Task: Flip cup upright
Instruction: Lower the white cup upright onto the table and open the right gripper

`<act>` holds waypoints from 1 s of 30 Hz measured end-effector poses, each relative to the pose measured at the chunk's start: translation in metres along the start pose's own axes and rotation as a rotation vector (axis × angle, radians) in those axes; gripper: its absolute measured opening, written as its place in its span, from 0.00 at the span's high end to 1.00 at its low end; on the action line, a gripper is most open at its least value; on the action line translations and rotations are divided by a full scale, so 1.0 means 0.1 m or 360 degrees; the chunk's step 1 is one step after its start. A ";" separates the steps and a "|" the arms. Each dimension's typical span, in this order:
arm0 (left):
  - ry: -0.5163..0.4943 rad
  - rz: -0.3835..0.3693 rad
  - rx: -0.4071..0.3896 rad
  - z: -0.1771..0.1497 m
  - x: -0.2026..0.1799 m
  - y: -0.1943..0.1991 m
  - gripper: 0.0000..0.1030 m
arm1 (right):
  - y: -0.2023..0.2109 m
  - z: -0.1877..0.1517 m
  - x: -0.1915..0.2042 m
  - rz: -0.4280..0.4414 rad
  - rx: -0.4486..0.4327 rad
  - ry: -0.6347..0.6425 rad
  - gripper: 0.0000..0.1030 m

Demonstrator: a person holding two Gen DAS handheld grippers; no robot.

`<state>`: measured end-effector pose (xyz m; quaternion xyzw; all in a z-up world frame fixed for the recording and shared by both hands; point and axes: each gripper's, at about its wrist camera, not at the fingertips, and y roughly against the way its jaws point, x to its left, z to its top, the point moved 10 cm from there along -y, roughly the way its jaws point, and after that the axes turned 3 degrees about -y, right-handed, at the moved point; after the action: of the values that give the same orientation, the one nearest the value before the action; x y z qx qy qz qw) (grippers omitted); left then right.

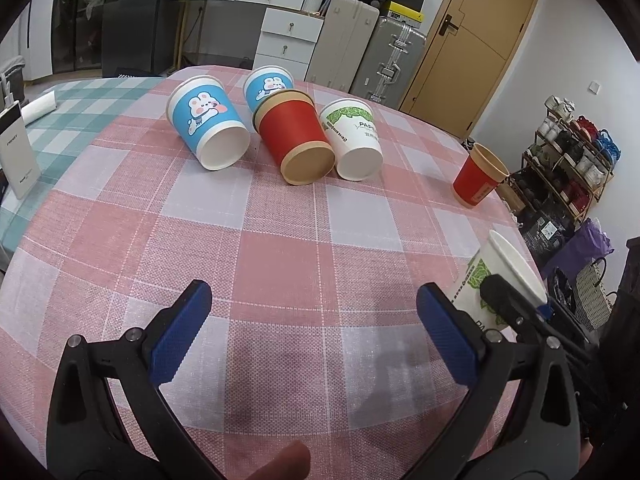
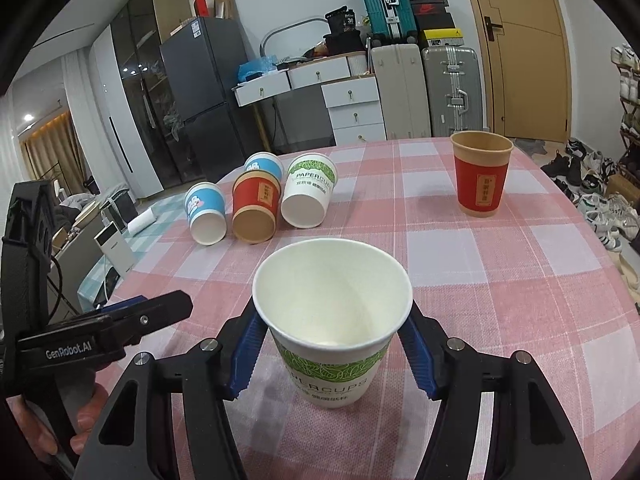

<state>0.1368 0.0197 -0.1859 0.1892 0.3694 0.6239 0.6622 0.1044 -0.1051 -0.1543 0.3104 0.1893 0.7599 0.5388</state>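
Near edge of table: your right gripper (image 2: 334, 354) has its blue pads on both sides of the white-green cup (image 2: 332, 320), clamped on it.
White-green cup: upright, mouth up, base down on the pink check tablecloth (image 2: 500, 280).
Left gripper (image 1: 314, 336): fingers spread wide, nothing between them, hovering above the cloth just left of your right gripper.
Your left hand (image 2: 86, 420): wrapped on the left gripper's handle, partly hidden.
Red cup (image 2: 481, 174): upright, far right of table, well apart from the rest.
Far cluster: four cups on their sides, touching or nearly so – blue bunny cup (image 1: 208, 126), second blue cup (image 1: 266, 86) behind, red-brown cup (image 1: 296, 140), white leaf-print cup (image 1: 354, 140).
Cluster openings: away from you, bases toward the cameras.
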 end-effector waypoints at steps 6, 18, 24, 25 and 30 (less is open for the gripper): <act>0.0001 0.0016 -0.0023 0.02 0.01 0.11 0.01 | 0.00 -0.14 0.08 0.0020 0.0093 0.0041 0.36; -0.0063 0.0034 -0.0121 0.04 -0.18 0.67 0.01 | 0.48 -0.28 0.10 0.0101 0.0138 0.0020 0.11; -0.0151 0.0042 -0.0204 -0.02 -0.48 1.08 0.01 | 1.07 -0.06 0.11 0.0117 -0.0059 0.0058 0.03; -0.0162 0.0044 -0.0211 -0.03 -0.51 1.13 0.01 | 1.16 -0.02 0.12 0.0120 -0.0087 0.0063 0.02; -0.0182 0.0063 -0.0251 -0.08 -0.67 1.40 0.01 | 1.53 0.11 0.20 0.0144 -0.0183 0.0112 0.01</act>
<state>0.0388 -0.0253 -0.0746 0.1790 0.2770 0.6522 0.6826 -0.0002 -0.1403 -0.0455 0.2603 0.1500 0.8036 0.5138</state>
